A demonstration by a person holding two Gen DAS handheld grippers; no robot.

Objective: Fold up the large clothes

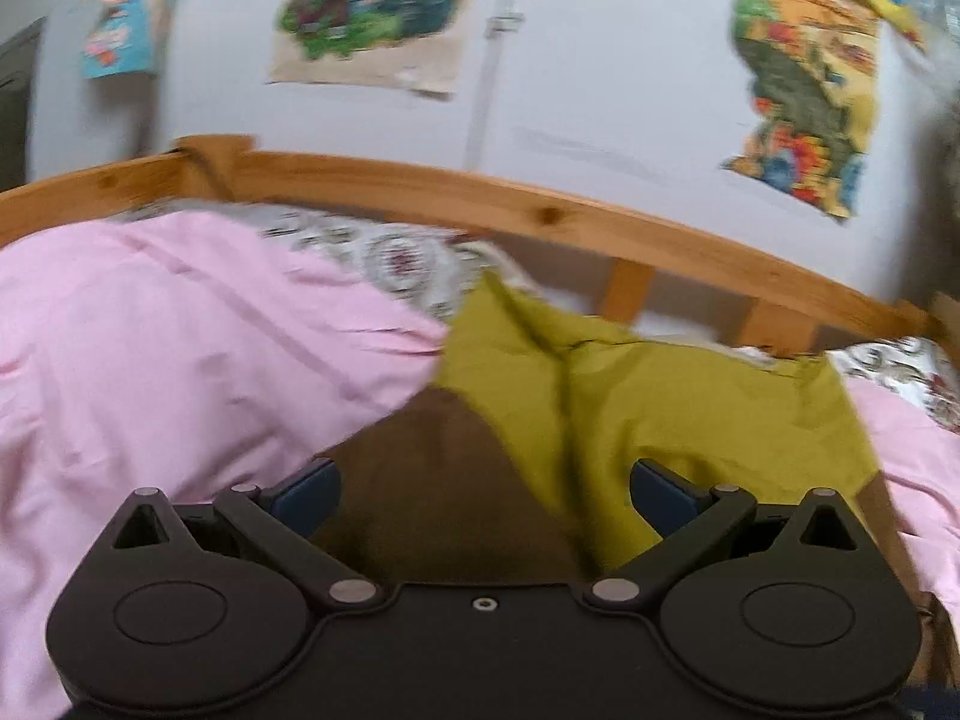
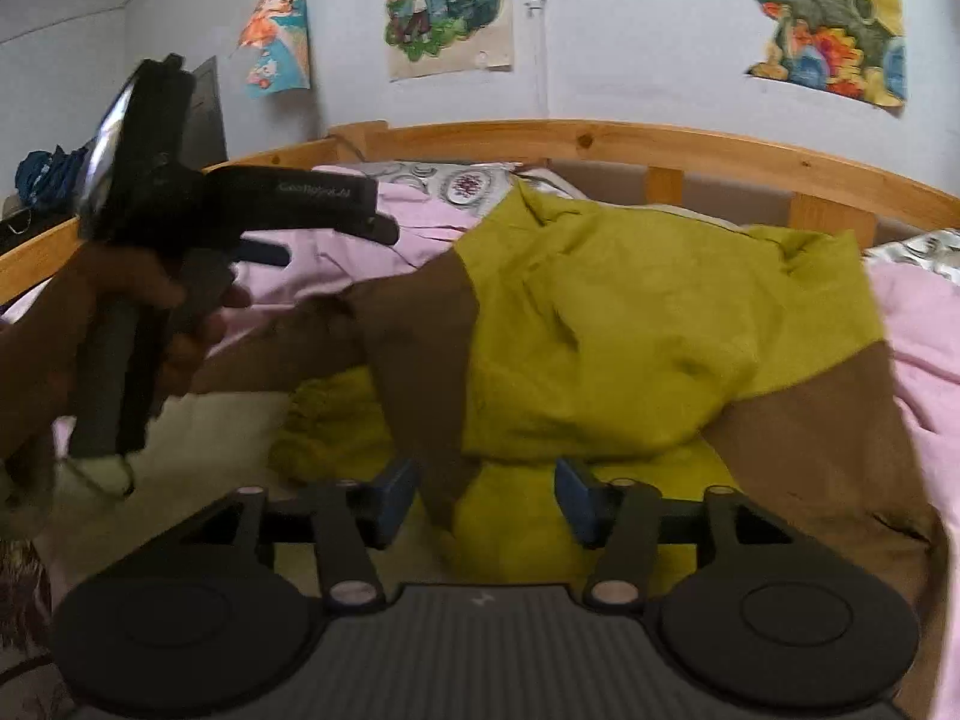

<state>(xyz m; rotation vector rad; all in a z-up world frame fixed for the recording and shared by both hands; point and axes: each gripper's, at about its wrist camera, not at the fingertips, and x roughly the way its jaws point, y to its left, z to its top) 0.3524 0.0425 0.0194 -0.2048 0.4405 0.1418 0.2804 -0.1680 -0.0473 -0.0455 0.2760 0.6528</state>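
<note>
A person's hand [image 2: 150, 312] is seen at the left of the right wrist view, wrapped round the black handle of the left gripper [image 2: 336, 228], which is held above a pink bed sheet [image 2: 918, 324]. In the left wrist view the left gripper [image 1: 483, 489] is shown with its jaws standing wide apart, nothing pressed between the blue pads [image 1: 312, 495]; brown and mustard cloth lies beyond and below them.

The task's thing, a large garment of mustard-yellow fabric with brown panels [image 2: 630, 324], is spread in a rumpled heap on the pink sheet near the middle of the bed. A brown sleeve-like part is stretched out to the left toward the hand, and a second brown panel is draped down the right side. The mustard body is creased and puffed, with a raised fold at its far edge, and more mustard cloth is bunched underneath at the near side. A pale cream cloth [image 2: 198, 450] is seen under its left part.

The right gripper [image 2: 486, 495] is held low at the garment's near edge, its jaws moderately apart, with a brown strip and mustard cloth lying in the gap; the blue pads [image 2: 396, 489] are not pressed on it.

Behind the bed a curved pine bed rail [image 2: 600, 141], a patterned pillow [image 2: 462, 180] and colourful cartoon posters [image 2: 447, 6] on a pale wall are visible.
</note>
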